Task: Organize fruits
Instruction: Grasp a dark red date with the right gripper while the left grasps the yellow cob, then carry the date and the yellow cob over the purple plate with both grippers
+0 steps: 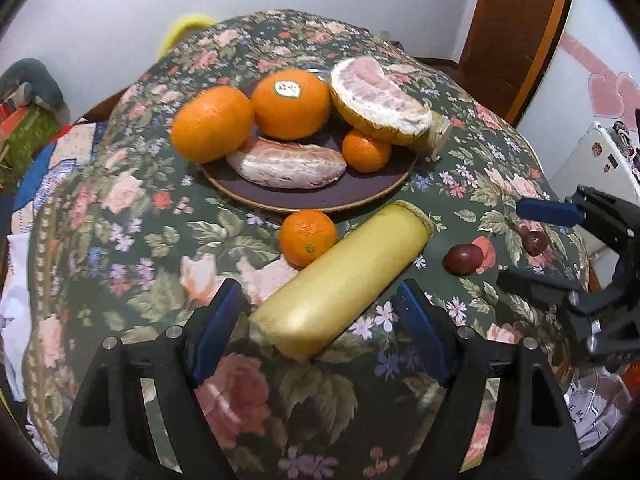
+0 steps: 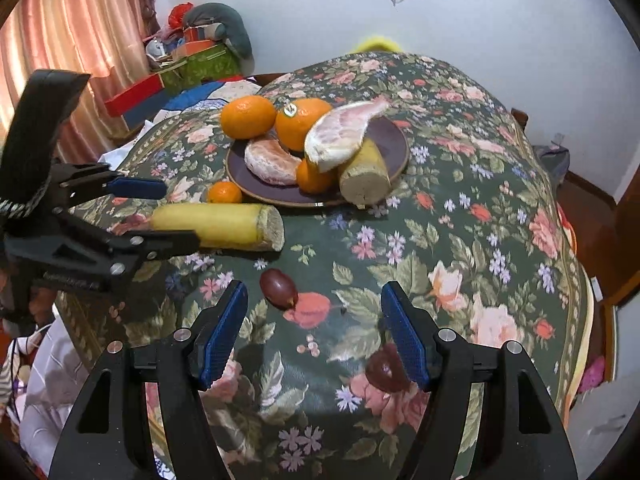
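Note:
A dark plate (image 1: 320, 200) (image 2: 384, 136) holds two big oranges (image 1: 212, 122), a small mandarin, peeled pomelo pieces (image 1: 376, 96) and a yellow stalk piece. A loose mandarin (image 1: 307, 236) (image 2: 225, 193) lies just in front of the plate. Beside it a long yellow stalk piece (image 1: 360, 264) (image 2: 216, 220) rests on the floral cloth. My left gripper (image 1: 318, 286) (image 2: 180, 214) is open, its blue pads on either side of the stalk's near end. My right gripper (image 2: 314, 286) (image 1: 510, 244) is open over the cloth. One dark red fruit (image 2: 279, 286) (image 1: 464, 258) lies between its fingertips; another (image 2: 382, 368) lies by its right pad.
The round table (image 2: 480, 200) drops away on all sides under the floral cloth. Boxes and bundled cloth (image 2: 192, 56) pile up beyond its left edge beside a curtain. A wooden door frame (image 1: 516, 32) and a white fridge (image 1: 592, 160) stand to the right.

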